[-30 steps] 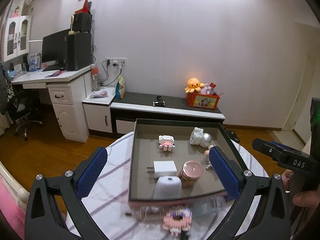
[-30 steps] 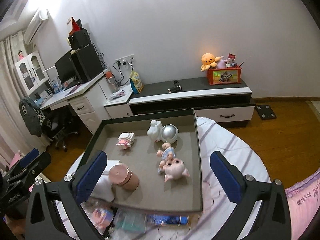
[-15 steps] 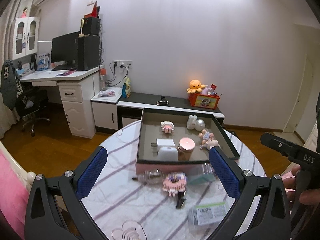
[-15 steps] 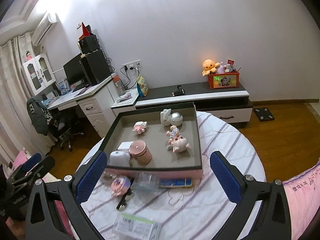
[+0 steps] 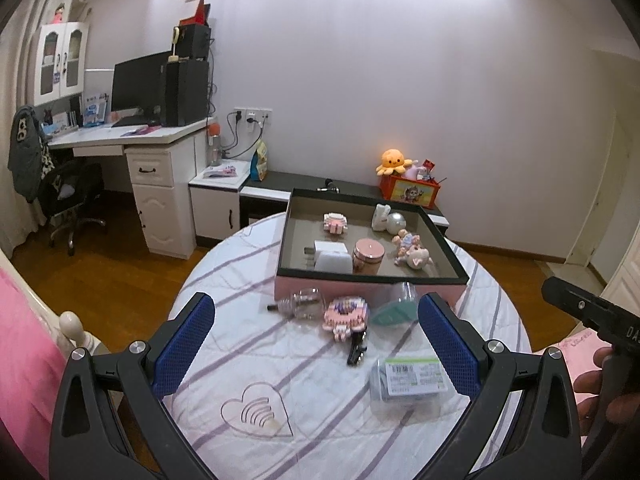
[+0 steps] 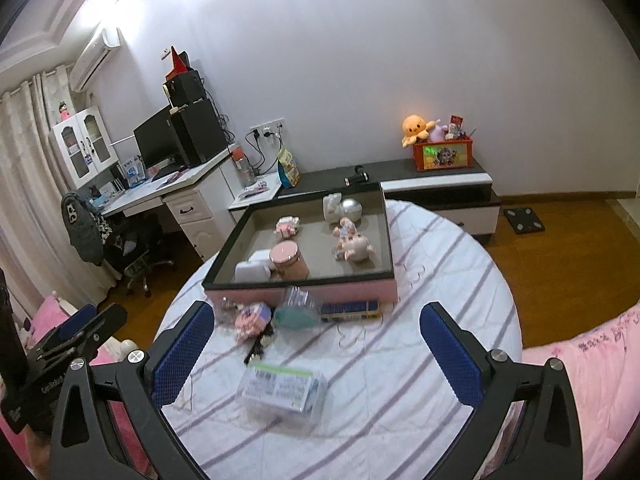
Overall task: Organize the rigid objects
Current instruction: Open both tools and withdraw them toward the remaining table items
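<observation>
Quilted cloth table cover [image 5: 248,352]; matt-lined tray [image 5: 448,254]; glossy clear plastic box [image 6: 282,390]; shiny metallic ball [image 5: 396,222].

A tray [image 5: 370,278] sits on the far side of the round table [image 5: 248,344], at frame centre, holding a jar [image 5: 368,254], a charger [image 5: 329,249], a pig figure [image 5: 414,254] and a ball [image 5: 396,222]. In front of the tray lie a block toy [image 5: 345,316] and, nearer the lower right, a clear packet [image 5: 408,382]. Behind the table a low cabinet [image 5: 280,184] runs along the wall, with a desk [image 5: 132,140] at the left.
</observation>
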Motion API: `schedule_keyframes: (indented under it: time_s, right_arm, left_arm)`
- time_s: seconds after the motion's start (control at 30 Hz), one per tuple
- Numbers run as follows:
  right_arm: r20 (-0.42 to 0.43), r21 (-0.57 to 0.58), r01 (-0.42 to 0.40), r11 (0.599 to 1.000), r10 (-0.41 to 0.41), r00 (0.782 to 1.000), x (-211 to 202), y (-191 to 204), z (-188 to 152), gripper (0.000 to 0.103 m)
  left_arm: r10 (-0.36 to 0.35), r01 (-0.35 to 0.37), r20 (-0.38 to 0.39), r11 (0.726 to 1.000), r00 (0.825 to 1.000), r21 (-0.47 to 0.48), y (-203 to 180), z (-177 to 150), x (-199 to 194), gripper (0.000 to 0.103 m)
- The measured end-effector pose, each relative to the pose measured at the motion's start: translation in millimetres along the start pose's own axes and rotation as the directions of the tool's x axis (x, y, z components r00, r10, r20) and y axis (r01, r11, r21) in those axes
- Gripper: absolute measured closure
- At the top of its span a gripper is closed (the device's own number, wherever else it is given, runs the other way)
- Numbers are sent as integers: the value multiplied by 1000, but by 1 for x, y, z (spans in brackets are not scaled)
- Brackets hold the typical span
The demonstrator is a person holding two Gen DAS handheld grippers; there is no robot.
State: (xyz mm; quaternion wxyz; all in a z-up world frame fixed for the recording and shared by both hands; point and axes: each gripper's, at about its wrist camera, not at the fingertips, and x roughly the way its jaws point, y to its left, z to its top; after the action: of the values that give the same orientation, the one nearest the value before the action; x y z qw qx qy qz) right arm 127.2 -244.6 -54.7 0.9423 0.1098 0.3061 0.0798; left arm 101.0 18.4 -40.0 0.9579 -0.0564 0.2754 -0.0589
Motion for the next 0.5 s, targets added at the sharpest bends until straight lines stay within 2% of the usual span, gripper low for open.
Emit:
schedule_keyframes:
  time_s: [0.33, 0.5]
  right_arm:
    - [-19, -4, 1, 1000, -1, 1000, -4, 0, -10, 0]
    - [-27, 10, 12, 1000, -12, 1000, -1, -7, -13, 0]
  left_arm:
    - [-1, 1, -22, 1000, 1000, 5, -6, -12, 0, 0]
    - [-16, 17, -59, 1000, 998, 17, -19, -23, 10, 0]
